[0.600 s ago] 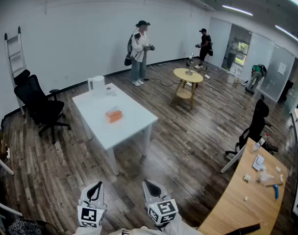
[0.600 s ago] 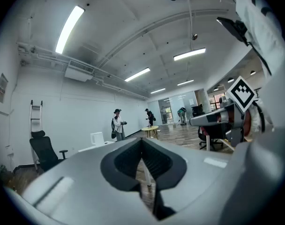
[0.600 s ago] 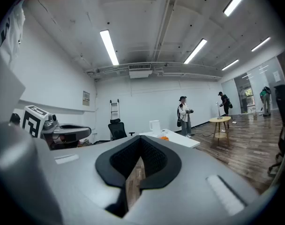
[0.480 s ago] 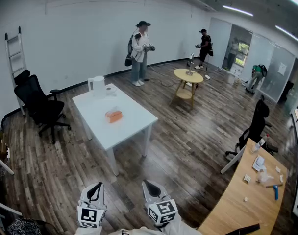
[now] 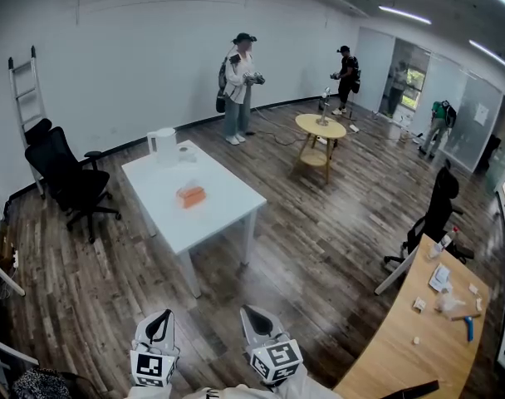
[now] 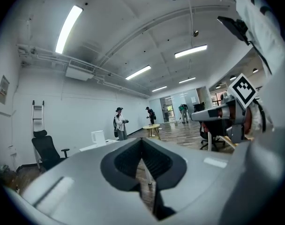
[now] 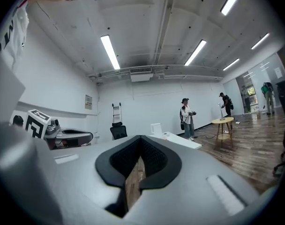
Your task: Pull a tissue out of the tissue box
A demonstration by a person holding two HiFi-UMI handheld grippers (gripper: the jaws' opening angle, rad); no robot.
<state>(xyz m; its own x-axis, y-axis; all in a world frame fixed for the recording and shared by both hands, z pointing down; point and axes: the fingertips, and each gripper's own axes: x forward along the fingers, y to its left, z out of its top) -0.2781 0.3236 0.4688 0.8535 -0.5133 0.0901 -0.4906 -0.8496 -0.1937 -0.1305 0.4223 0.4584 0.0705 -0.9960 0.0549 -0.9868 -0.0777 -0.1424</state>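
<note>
Tissue box far from left gripper and right gripper, jaws closed, empty

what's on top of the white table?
On the white table: an orange tissue box near the middle, a white jug and a small round item at the far end. Too distant to see the box's top opening. Only the spot behind the jug is covered.

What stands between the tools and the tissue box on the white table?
Nothing visible does. The left tool and right tool, both shut and empty, are near the person; only open floor lies between them and the table. The tissue box sits mid-table, the kettle beyond it.
</note>
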